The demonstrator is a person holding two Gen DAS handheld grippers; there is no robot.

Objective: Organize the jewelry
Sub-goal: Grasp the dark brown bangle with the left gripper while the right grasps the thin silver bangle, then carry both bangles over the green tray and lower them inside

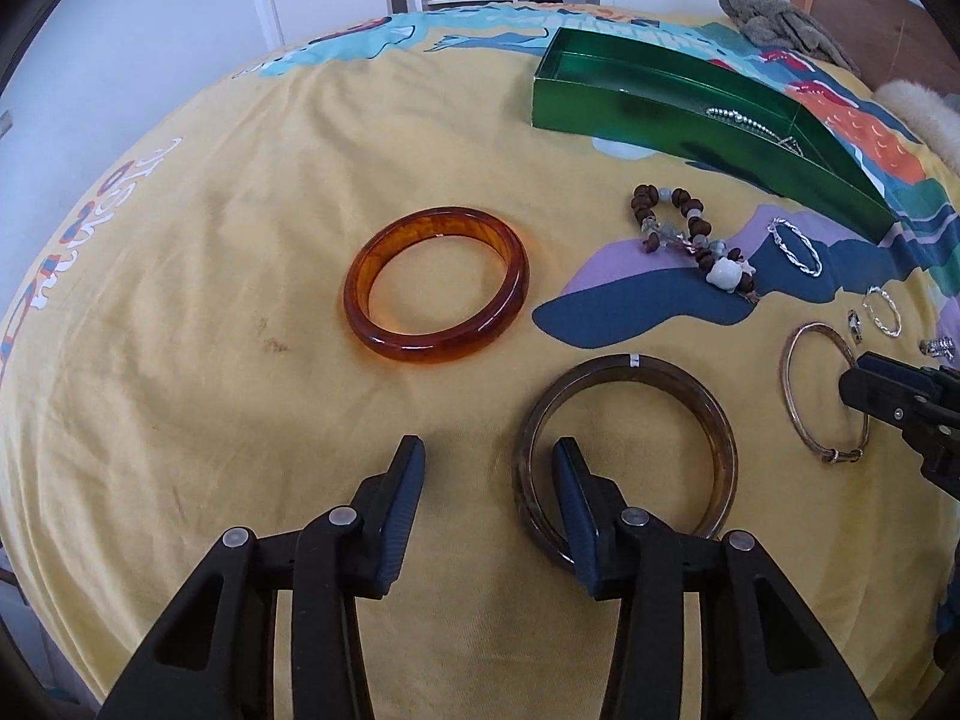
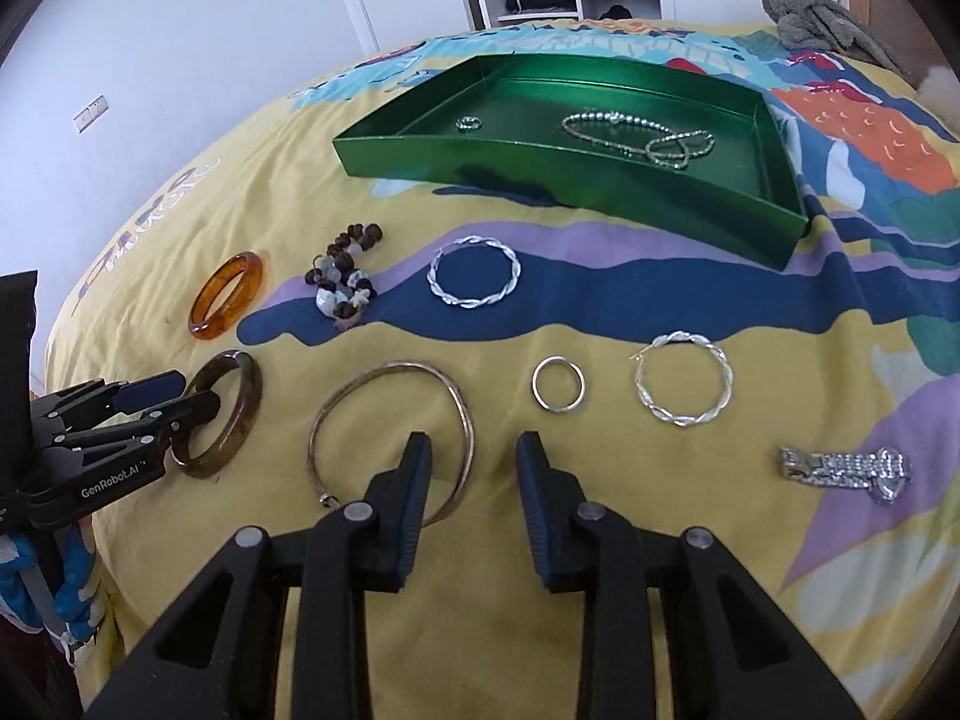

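Jewelry lies spread over a bed with a yellow patterned cover [image 2: 600, 540], and both grippers hang low over its near edge. The left gripper [image 1: 489, 456] is spread, holding nothing: one finger sits inside the dark brown bangle [image 1: 627, 438] and the other outside its rim, so the band lies between them, not yet pinched as far as the views show. The right gripper [image 2: 474, 450] is also spread and empty, one finger inside the thin copper bangle [image 2: 393, 438], the other outside on the cover.

Just beyond lie a plain silver ring [image 2: 558, 384], a twisted silver hoop [image 2: 684, 379] and, toward the right edge, a sparkly watch [image 2: 846, 468]. Farther in are an amber bangle [image 1: 436, 286], a beaded bracelet [image 2: 345, 279] and a second twisted hoop [image 2: 474, 271].

Farthest, toward the far edge, the green tray [image 2: 480, 165] already holds a silver chain [image 2: 636, 135] and a small ring [image 2: 468, 123].

Risks, as I judge them: the soft cover gives under pressure, so a finger could push the thin copper bangle into the fabric, or catch the cloth with it. The smooth, rounded brown bangle could squirt out of a closing grip if pinched off-centre. The two grippers work close together and could knock each other or scatter the small pieces nearby.
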